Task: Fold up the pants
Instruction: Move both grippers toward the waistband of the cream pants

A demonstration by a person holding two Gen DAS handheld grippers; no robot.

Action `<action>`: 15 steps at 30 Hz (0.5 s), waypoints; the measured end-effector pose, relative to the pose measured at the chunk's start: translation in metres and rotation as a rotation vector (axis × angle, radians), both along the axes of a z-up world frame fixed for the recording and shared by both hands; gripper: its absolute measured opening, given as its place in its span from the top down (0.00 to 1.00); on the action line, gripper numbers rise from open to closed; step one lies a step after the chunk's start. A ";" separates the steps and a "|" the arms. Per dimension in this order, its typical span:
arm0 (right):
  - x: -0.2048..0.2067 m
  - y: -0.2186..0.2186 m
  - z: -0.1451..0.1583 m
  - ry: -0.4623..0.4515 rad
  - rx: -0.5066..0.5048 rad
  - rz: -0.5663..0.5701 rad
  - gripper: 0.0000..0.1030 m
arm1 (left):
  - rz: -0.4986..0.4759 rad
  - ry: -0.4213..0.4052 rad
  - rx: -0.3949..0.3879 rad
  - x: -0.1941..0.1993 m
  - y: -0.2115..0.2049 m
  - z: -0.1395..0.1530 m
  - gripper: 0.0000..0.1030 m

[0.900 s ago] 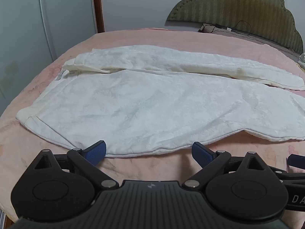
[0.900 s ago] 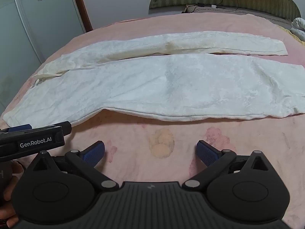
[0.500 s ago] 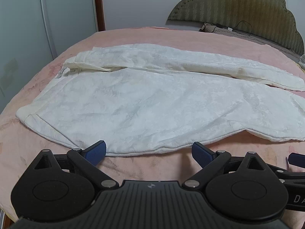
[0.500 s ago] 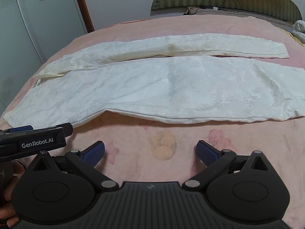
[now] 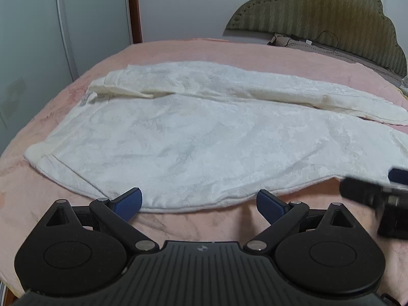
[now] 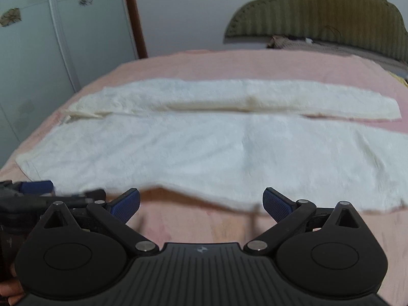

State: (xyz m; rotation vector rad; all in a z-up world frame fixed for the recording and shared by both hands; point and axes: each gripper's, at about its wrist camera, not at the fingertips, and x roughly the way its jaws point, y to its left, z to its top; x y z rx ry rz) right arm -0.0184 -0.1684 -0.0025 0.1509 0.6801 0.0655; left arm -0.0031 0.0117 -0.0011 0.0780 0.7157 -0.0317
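Both hand-held grippers, left (image 5: 199, 202) and right (image 6: 201, 202), closed in on the near hem of the white pants (image 5: 204, 137) lying flat on the pink bed (image 5: 255, 53), jaws spread and empty, so no fold had started.

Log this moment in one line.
left tongs open, empty | right tongs open, empty | pants flat on bed, unfolded

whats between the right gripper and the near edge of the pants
Only bare pink bedspread lies between the open right gripper and the white pants, seen in the right wrist view.
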 end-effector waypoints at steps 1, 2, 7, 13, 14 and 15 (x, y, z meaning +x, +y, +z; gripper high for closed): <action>0.006 -0.001 0.005 -0.030 0.017 0.023 0.00 | 0.001 -0.018 0.011 0.000 0.000 0.002 0.05; 0.012 -0.002 0.011 -0.076 0.032 0.048 0.00 | 0.004 -0.037 0.026 0.000 0.000 0.005 0.05; 0.064 0.012 0.033 -0.208 -0.075 0.217 0.00 | 0.047 -0.090 0.055 0.018 0.008 0.020 0.05; 0.139 0.018 0.030 -0.132 -0.050 0.323 0.00 | 0.125 -0.091 0.063 0.042 0.031 0.024 0.05; 0.150 0.019 0.030 -0.129 -0.050 0.323 0.00 | 0.137 -0.086 0.069 0.045 0.034 0.022 0.05; 0.159 0.020 0.031 -0.141 -0.061 0.327 0.00 | 0.146 -0.079 0.075 0.048 0.037 0.019 0.05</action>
